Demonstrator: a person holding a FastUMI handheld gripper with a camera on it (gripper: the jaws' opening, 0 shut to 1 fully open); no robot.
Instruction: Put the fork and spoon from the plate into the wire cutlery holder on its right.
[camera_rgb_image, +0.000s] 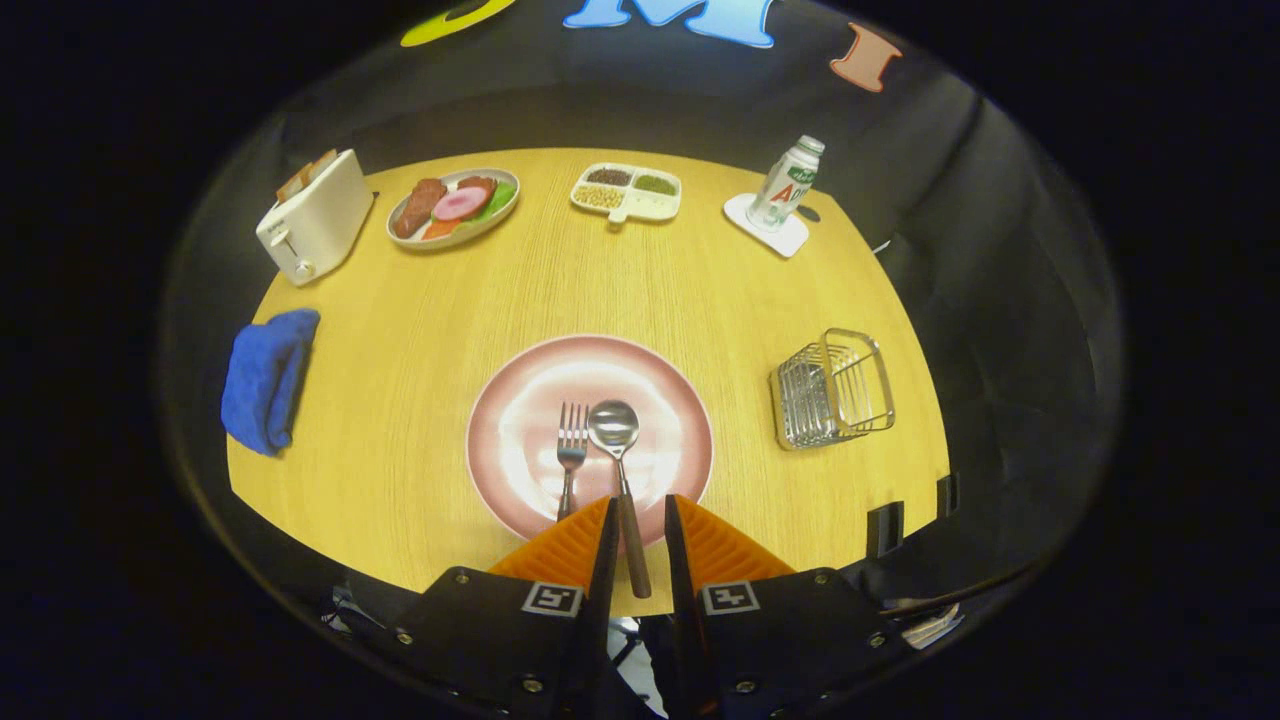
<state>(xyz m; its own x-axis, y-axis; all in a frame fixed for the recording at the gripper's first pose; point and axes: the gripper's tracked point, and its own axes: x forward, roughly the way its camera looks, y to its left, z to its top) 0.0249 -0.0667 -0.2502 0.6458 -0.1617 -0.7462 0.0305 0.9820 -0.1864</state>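
A pink plate (520, 400) is seen at the near middle of the wooden tabletop (420, 330), with a fork (571, 445) and a spoon (614, 428) laid side by side on it, the fork on the left. The tool (637, 512) is held slightly parted, the spoon's dark handle lying in the gap between its fingers, ungripped. The wire cutlery holder (833, 390) is set to the plate's right. Farther off, a toaster (313, 217), a dish of food (455, 206), a divided tray (627, 191) and a bottle (786, 184) on a coaster are lined up; the bottle's label is too blurred to read. A blue cloth (267, 379) lies left.
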